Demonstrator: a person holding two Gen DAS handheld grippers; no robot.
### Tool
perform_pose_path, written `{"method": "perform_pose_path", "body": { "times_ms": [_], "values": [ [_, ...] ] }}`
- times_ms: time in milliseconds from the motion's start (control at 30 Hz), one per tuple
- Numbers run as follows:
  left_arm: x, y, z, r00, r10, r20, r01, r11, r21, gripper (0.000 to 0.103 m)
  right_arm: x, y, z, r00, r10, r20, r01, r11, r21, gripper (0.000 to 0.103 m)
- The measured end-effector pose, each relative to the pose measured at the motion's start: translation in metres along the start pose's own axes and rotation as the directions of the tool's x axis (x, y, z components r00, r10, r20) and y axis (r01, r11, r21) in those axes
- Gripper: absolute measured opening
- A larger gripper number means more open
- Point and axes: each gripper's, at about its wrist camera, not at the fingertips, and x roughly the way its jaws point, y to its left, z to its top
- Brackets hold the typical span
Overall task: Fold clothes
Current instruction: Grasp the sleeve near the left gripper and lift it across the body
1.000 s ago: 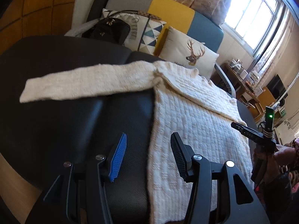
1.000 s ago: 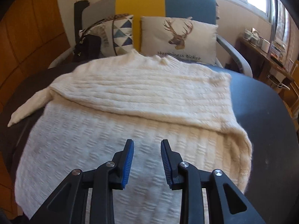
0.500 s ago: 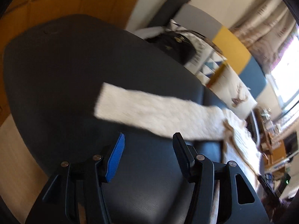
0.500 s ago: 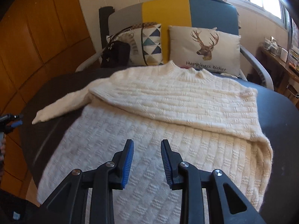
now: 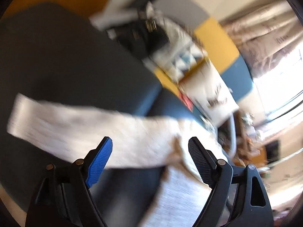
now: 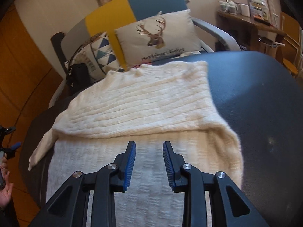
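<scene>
In the blurred left wrist view, the left gripper hovers with jaws spreading wide, gripping nothing, above the cream sweater's outstretched sleeve on the dark table. In the right wrist view, the right gripper hangs with jaws narrowly parted and empty over the sweater, one sleeve folded across its body, before a deer cushion.

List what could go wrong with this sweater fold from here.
1. The left sleeve lies stretched out over the dark table; the left gripper, its jaws opening with nothing between them, could pinch the sweater body too, near the armpit.
2. One sleeve is already folded across the chest; dragging could shift it.
3. The right gripper hovers empty, so nothing pins the sweater.
</scene>
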Motion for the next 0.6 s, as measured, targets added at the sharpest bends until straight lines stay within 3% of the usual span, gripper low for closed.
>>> {"method": "perform_pose_path", "body": {
  "times_ms": [67, 100, 200, 267, 333, 400, 500, 567, 600],
  "values": [
    [0.026, 0.000, -0.007, 0.999, 0.020, -0.040, -0.024, 0.994, -0.107, 0.085, 0.003, -0.009, 0.005, 1.000, -0.005, -0.028, 0.005, 1.000, 0.012, 0.031],
    [0.036, -0.016, -0.016, 0.999, 0.025, -0.045, -0.029, 0.996, -0.079, 0.085, 0.005, -0.011, 0.007, 0.999, -0.005, -0.043, 0.005, 1.000, 0.011, 0.038],
    [0.057, -0.081, -0.056, 1.000, -0.011, -0.004, 0.011, 0.993, 0.116, 0.086, 0.009, -0.013, 0.011, 1.000, -0.011, -0.020, 0.011, 1.000, -0.015, 0.046],
    [0.069, -0.123, -0.085, 0.997, -0.064, 0.033, 0.054, 0.968, 0.245, 0.086, 0.010, -0.012, 0.011, 1.000, -0.010, 0.029, 0.010, 1.000, -0.019, 0.046],
    [0.086, -0.147, -0.107, 0.993, -0.091, 0.073, 0.064, 0.950, 0.307, 0.090, 0.013, -0.010, 0.013, 0.998, -0.011, 0.054, 0.013, 1.000, -0.028, 0.046],
    [0.116, -0.147, -0.114, 0.997, -0.073, 0.035, 0.060, 0.957, 0.282, 0.099, 0.019, -0.011, 0.015, 0.997, -0.025, 0.076, 0.027, 0.999, -0.031, 0.046],
    [0.164, -0.122, -0.112, 0.998, -0.014, -0.067, 0.023, 0.991, 0.132, 0.100, 0.030, -0.020, 0.017, 0.998, -0.036, 0.059, 0.037, 0.999, -0.011, 0.046],
    [0.182, -0.104, -0.116, 0.997, 0.019, -0.072, -0.015, 0.999, 0.050, 0.100, 0.039, -0.025, 0.014, 0.999, -0.046, 0.027, 0.046, 0.999, -0.006, 0.047],
    [0.179, -0.104, -0.119, 0.999, 0.032, -0.023, -0.031, 0.997, 0.067, 0.101, 0.044, -0.027, 0.012, 0.999, -0.050, 0.013, 0.050, 0.999, -0.011, 0.049]
  ]
}}
